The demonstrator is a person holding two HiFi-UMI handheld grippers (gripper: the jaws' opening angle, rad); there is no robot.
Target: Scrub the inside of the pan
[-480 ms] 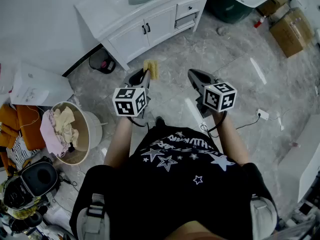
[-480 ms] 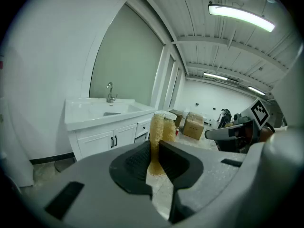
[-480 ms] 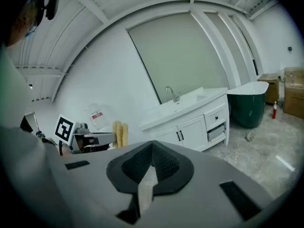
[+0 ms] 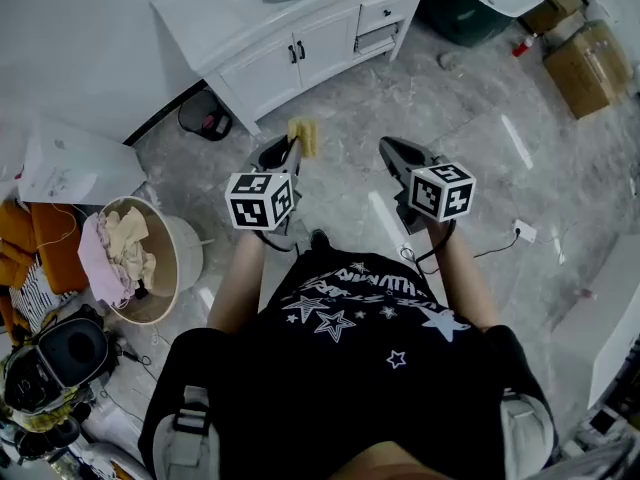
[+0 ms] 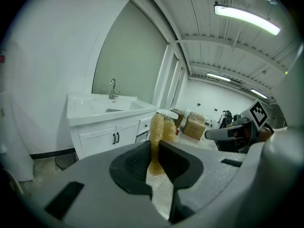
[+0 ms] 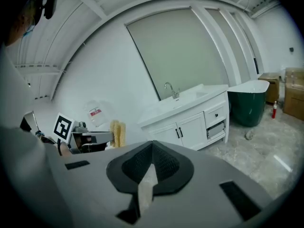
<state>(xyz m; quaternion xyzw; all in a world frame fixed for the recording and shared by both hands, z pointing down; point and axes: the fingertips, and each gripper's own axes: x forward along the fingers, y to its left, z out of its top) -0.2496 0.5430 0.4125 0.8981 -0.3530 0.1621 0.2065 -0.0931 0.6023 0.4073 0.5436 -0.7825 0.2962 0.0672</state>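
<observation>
Sponge (image 5: 158, 127) stood clamped in left gripper (image 5: 155, 144) while right gripper (image 6: 152, 144) hung closed and empty, both facing white vanity (image 4: 270, 53).

A white vanity cabinet (image 4: 280, 63) with a chrome faucet (image 5: 113, 87) stands against a white wall (image 5: 52, 46) on a grey marbled floor (image 4: 480, 98). Cardboard boxes (image 4: 585, 63) and a dark green tub (image 6: 247, 110) sit beyond it; strip lights (image 5: 247, 19) glow overhead.
</observation>
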